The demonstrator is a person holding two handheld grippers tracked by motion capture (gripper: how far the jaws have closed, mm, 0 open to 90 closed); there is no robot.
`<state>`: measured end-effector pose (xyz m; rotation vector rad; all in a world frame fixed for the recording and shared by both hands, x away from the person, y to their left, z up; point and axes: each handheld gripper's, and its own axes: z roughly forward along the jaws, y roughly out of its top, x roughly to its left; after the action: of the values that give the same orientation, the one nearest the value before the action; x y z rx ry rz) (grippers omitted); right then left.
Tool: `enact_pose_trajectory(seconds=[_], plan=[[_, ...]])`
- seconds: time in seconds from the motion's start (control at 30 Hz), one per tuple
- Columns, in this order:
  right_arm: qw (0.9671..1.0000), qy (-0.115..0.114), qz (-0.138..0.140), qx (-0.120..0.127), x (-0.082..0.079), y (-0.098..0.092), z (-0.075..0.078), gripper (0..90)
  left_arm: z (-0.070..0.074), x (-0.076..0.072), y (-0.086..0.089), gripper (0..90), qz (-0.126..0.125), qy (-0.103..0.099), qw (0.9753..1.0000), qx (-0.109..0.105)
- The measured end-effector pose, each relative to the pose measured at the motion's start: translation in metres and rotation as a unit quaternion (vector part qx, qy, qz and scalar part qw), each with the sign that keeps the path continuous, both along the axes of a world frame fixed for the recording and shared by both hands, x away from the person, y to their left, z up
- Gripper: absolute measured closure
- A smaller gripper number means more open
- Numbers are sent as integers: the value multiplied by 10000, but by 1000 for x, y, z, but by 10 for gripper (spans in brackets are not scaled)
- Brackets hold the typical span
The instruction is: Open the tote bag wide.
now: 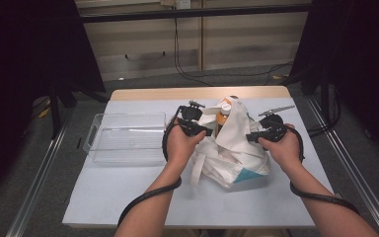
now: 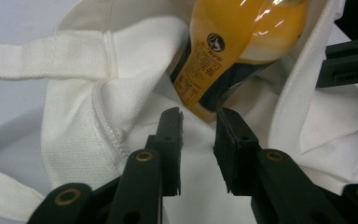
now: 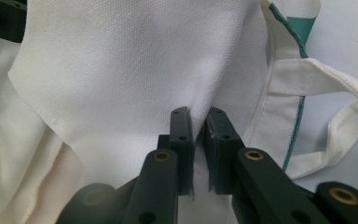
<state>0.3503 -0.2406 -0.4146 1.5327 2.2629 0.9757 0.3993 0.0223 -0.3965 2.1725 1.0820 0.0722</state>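
A white cloth tote bag [image 1: 232, 158] lies crumpled mid-table with an orange-filled bottle [image 1: 221, 118] standing in its mouth. My left gripper [image 1: 206, 131] is at the bag's left side. In the left gripper view it [image 2: 199, 119] is open, its jaws apart just short of the bottle [image 2: 233, 46], with white cloth [image 2: 88, 116] under them. My right gripper [image 1: 250, 137] is at the bag's right side. In the right gripper view it [image 3: 198, 119] is shut on a raised fold of the bag's cloth [image 3: 135, 70].
An empty clear plastic bin [image 1: 128, 136] stands left of the bag. The bag's straps [image 3: 345, 88] trail onto the pale table top [image 1: 128, 192]. A teal print [image 1: 246, 175] marks the bag's near corner. Cables trail from both grippers toward the table's front edge.
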Motion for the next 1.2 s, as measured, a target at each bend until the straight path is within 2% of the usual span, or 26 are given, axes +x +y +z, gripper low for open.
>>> enact_pose_trajectory(seconds=[0.07, 0.13, 0.2, 0.3, 0.43, 0.6, 0.73, 0.83, 0.87, 0.9, 1.07, 1.2], plan=[[10000, 17, -29, -11, 1, 0, -1, 852, -3, 1, 1, 745, -1, -22, 10000, 55], [9998, 52, -143, 109, 1, -4, -2, 856, -7, 1, 1, 812, 101, 13, 9999, 72], [9998, 52, -153, 139, 1, -6, -2, 857, -11, 3, 4, 835, 83, 28, 9999, 142], [9992, 63, -214, 327, 0, -10, -2, 856, -16, 4, 6, 900, 109, 78, 9997, 198], [9983, 35, -296, 502, -1, -16, -2, 853, -19, 5, 7, 900, 101, 108, 9995, 270], [9989, 9, -284, 377, -4, -18, 0, 869, -22, 4, 8, 900, 127, 142, 9992, 343], [9991, -17, -293, 289, -4, -18, 0, 873, -23, 3, 9, 900, 156, 148, 9986, 487], [9988, 15, -369, 325, -4, -19, -2, 874, -25, 3, 13, 900, 180, 202, 9981, 561], [9984, 25, -425, 369, -4, -20, -3, 873, -26, 3, 14, 900, 212, 188, 9983, 504], [9978, 29, -480, 462, -4, -22, -3, 872, -26, 3, 16, 900, 160, 226, 9981, 559], [9975, 47, -493, 509, -4, -24, -2, 868, -25, 3, 14, 900, 198, 166, 9981, 553], [9987, 68, -471, 203, -4, -23, -1, 878, -25, 3, 14, 900, 200, 174, 9981, 562]])
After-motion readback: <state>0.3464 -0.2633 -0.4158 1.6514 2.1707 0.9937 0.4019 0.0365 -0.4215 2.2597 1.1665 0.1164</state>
